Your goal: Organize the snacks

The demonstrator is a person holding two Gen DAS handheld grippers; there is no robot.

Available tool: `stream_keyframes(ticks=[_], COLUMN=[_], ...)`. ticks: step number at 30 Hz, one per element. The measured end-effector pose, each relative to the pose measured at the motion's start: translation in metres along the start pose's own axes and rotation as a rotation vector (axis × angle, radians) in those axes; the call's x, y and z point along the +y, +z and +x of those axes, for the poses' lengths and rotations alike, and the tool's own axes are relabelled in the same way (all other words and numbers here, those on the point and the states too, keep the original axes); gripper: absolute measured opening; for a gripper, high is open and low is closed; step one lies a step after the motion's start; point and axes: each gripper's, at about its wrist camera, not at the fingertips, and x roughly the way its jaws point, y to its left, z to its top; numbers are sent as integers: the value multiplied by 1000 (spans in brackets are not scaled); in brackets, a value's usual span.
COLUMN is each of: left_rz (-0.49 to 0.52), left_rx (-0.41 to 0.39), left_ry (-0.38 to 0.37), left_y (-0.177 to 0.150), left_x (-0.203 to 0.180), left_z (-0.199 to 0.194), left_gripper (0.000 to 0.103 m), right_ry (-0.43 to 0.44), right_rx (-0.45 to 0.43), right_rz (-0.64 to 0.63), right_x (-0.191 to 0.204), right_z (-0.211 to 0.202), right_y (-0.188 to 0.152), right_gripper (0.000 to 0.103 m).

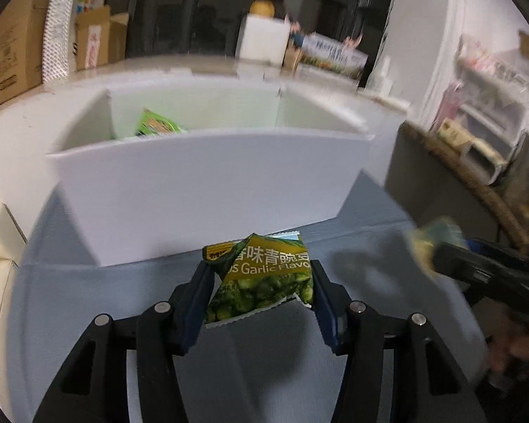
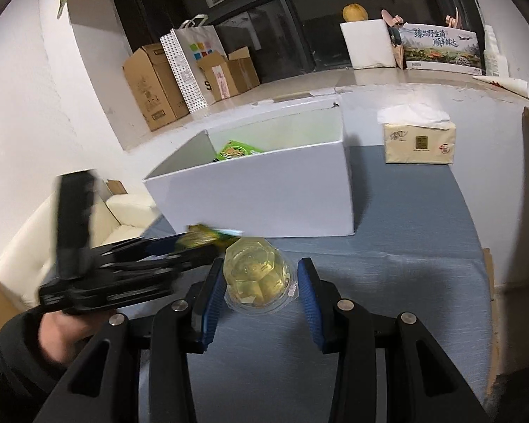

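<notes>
My left gripper [image 1: 261,282] is shut on a green garlic pea packet [image 1: 261,275] and holds it above the blue cloth, just in front of the white box [image 1: 201,190]. A green snack bag [image 1: 155,125] lies inside the box; it also shows in the right wrist view [image 2: 236,149]. My right gripper [image 2: 261,278] is shut on a clear jelly cup [image 2: 259,275] with yellow contents, in front of the white box [image 2: 264,190]. The left gripper [image 2: 130,275] shows blurred at the left of the right wrist view. The right gripper [image 1: 476,268] shows blurred at the right of the left wrist view.
A tissue pack [image 2: 418,141] sits on the blue cloth right of the box. Cardboard boxes [image 2: 155,84] and a paper bag [image 2: 190,67] stand on the back ledge. A cream sofa [image 2: 120,215] is at left. A shelf rack [image 1: 490,112] stands at right.
</notes>
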Motion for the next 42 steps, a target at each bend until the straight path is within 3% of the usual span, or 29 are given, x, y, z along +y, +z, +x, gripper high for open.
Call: stream_keyframes(ticks=[5, 9, 16, 21, 22, 23, 24, 25, 32, 34, 37, 42], left_rz=[-30, -36, -39, -48, -55, -62, -72, -70, 26, 31, 48, 22], left_rx=[-58, -102, -171, -144, -128, -116, -105, -113, -87, -100, -122, -183], left_ry=[-11, -14, -2, 45, 54, 63, 59, 52, 85, 95, 170, 193], left_y=[-8, 15, 104, 146, 151, 154, 156, 156, 143, 142, 139, 121], left_x=[16, 26, 46, 69, 74, 76, 79, 79, 59, 54, 43, 30], left_z=[-56, -65, -34, 11, 21, 28, 32, 32, 26, 18, 0, -42], left_gripper=[59, 59, 59, 61, 71, 93, 103, 103, 103, 103, 103, 103], right_ry=[25, 45, 48, -20, -36, -59, -72, -89, -91, -105, -163, -197], right_rx=[-11, -29, -80, -56, -44, -33, -25, -17, -65, -63, -49, -81], right_rz=[-13, -24, -49, -59, -63, -58, -51, -29, 25, 28, 0, -36], right_x=[14, 24, 27, 13, 9, 5, 1, -4, -14, -13, -3, 19], right_z=[0, 3, 25, 65, 75, 84, 89, 94, 78, 74, 65, 36], right_y=[1, 17, 93, 143, 150, 156, 160, 164, 157, 154, 150, 137], right_gripper=[45, 45, 45, 46, 49, 69, 97, 103, 103, 103, 103, 103])
